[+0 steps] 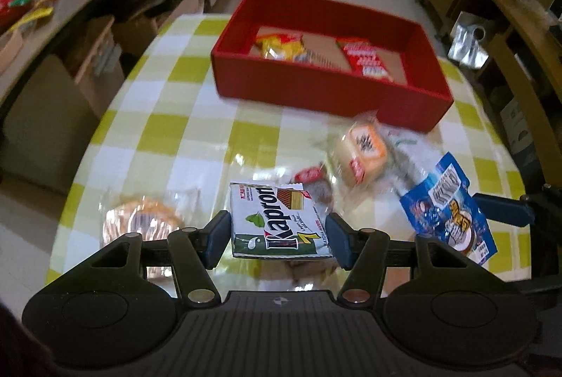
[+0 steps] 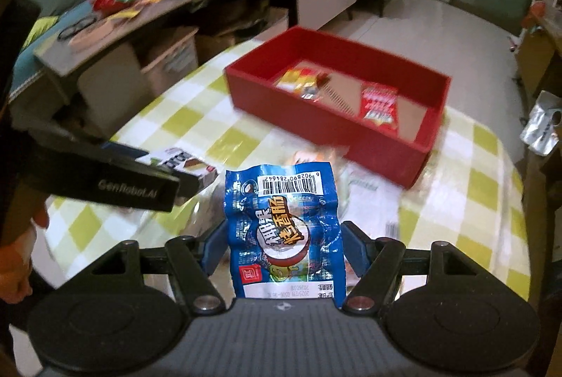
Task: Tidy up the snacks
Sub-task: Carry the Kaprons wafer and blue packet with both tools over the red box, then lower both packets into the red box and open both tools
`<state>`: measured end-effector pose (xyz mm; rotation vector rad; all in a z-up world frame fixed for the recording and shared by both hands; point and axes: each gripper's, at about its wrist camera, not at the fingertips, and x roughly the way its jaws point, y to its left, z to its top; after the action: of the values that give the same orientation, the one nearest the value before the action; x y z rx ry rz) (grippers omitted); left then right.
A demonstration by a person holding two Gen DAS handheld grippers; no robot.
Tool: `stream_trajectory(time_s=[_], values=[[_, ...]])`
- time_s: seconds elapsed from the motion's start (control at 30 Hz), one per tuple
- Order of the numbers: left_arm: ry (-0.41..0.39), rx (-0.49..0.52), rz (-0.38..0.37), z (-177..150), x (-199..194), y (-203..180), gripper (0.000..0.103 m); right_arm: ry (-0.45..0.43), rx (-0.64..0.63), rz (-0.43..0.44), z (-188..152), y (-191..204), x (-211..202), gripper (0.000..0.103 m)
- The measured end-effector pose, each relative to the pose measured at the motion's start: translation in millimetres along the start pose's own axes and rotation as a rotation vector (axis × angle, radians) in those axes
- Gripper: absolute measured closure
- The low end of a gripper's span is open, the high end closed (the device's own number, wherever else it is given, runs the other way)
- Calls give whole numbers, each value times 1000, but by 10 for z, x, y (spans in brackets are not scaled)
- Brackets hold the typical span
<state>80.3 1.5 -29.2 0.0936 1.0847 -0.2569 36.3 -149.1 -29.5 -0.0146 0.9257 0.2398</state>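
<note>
While the left gripper [image 1: 277, 231] clamped a white wafer packet [image 1: 275, 222] and the right gripper [image 2: 282, 248] held a blue sausage pack [image 2: 282, 229], both above the checked table [image 1: 158, 138], each needed lifting level over the red box [image 1: 316, 89] wall.

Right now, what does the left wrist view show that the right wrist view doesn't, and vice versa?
Left wrist only: the left tool gripping the white-and-green Kapron wafer pack, plus a round pastry in clear wrap on the cloth.

Right wrist only: the right tool gripping the blue sausage packet with its barcode up.

Both: the red box holding a yellow pack and a red pack, on the green-checked tablecloth.
</note>
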Motion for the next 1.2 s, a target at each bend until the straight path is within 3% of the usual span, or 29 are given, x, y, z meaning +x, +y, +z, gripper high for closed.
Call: stream_trajectory(time_s=[0.83,1.2], values=[[-144,14,-11,1027,331,-302,38,-134,123,-170,868,-744,416,25],[-160,2,40,1438,717,-361,38,-155,195,-166,1138,-1101,878,25]])
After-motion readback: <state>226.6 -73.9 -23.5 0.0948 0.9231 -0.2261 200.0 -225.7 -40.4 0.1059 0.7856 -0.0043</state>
